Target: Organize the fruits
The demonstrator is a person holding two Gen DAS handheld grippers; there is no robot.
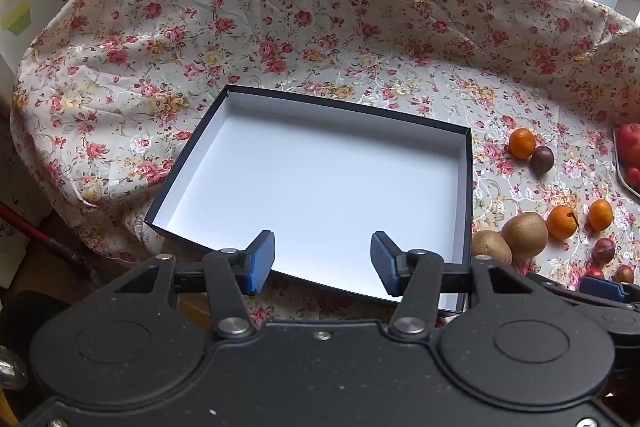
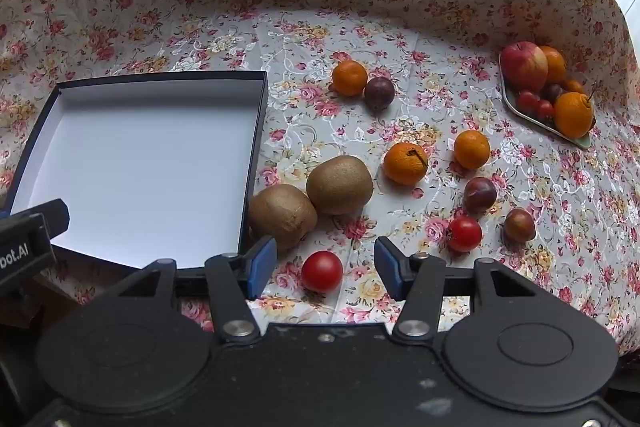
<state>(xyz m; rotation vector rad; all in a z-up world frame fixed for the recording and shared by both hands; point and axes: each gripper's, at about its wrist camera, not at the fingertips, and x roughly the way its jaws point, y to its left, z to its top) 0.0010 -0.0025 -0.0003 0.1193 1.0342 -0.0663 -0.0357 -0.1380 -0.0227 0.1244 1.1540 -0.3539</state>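
Fingers point(image 2: 262, 263) of the right gripper point(image 2: 325, 269) stand spread and empty above the flowered bench point(image 2: 400, 39), a red cherry tomato point(image 2: 322, 271) lying on the cloth straight ahead of them, almost between the two blue pads and a touch left of centre. That is the relation the coming move appears to turn on: the tomato is round, with no long axis to line up with, so a short forward and downward reach would likely bring it between the pads. The left gripper point(image 1: 323, 263), its fingers likewise spread and holding nothing, hangs over the near edge of the empty white-lined box point(image 1: 464, 187), well apart from the tomato, so the right hand is plainly the nearer. Two kiwis point(image 2: 312, 201), touching each other, sit just beyond and left of the tomato, one against the box wall point(image 2: 252, 167). Tangerines point(image 2: 405, 163), dark plum-like fruits point(image 2: 479, 194) and a second tomato point(image 2: 464, 233) are scattered to the right. A small dish point(image 2: 576, 139) at the far right carries an apple point(image 2: 524, 65) and more fruit. No fruit lies in the box yet, so the sorting looks barely begun.
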